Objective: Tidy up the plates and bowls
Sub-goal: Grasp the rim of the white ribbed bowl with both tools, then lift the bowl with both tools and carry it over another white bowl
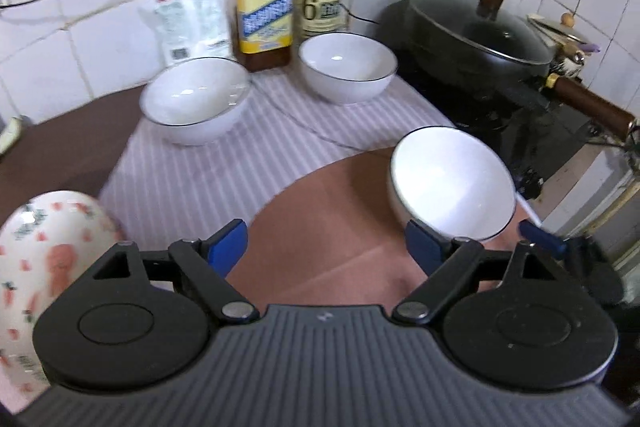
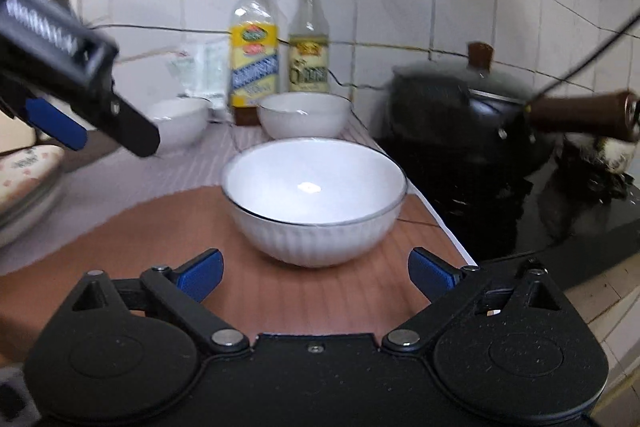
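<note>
The white bowl point(image 2: 316, 199) sat on the brown mat point(image 2: 160, 247) on the table — just ahead of the right gripper point(image 2: 316, 273), whose jaws were spread wide, holding nothing. The left gripper point(image 1: 326, 247) was spread too.

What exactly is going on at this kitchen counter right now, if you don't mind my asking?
A person is sorting bowls with a handheld gripper in each hand. The right gripper is open just in front of a white bowl on the brown mat, not touching it. The left gripper is open and empty above the mat. Two more white bowls sit on the striped cloth, and a floral dish lies at the left.
</note>
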